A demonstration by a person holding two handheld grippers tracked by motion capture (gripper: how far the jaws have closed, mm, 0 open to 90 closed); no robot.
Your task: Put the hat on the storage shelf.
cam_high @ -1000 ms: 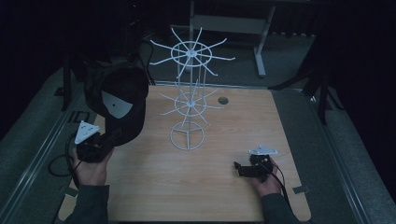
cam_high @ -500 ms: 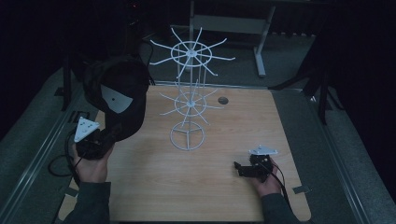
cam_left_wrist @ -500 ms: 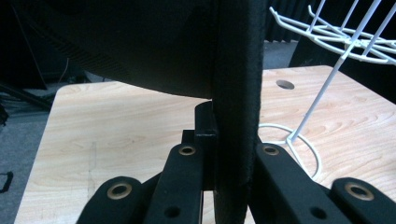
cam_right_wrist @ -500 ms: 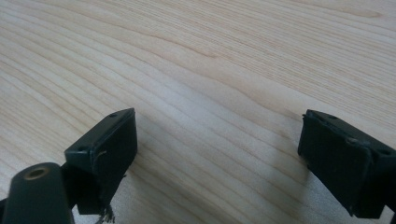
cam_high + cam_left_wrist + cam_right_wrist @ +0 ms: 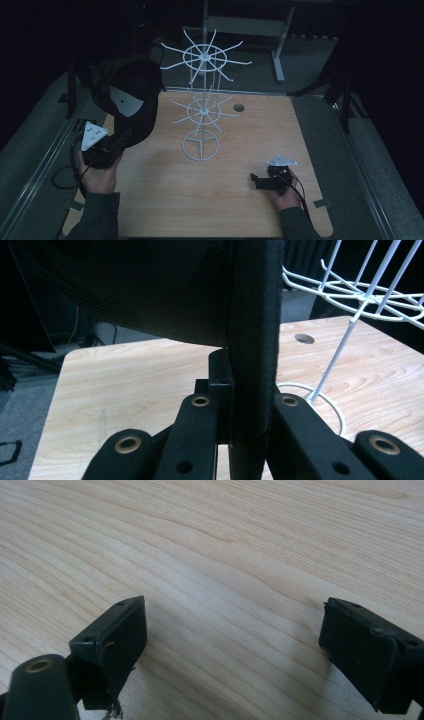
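So far we have the black cap lifted, its brim pinched in our left tool, left of the white wire rack; hanging remains. Our right tool rests wide open, empty, on the table.

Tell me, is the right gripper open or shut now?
Open. In the right gripper view, the right gripper has its two jaws wide apart, with bare wooden table between them and nothing held.

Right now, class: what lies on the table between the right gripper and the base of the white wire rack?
In the high view, only bare wooden table separates the right gripper from the wire rack.
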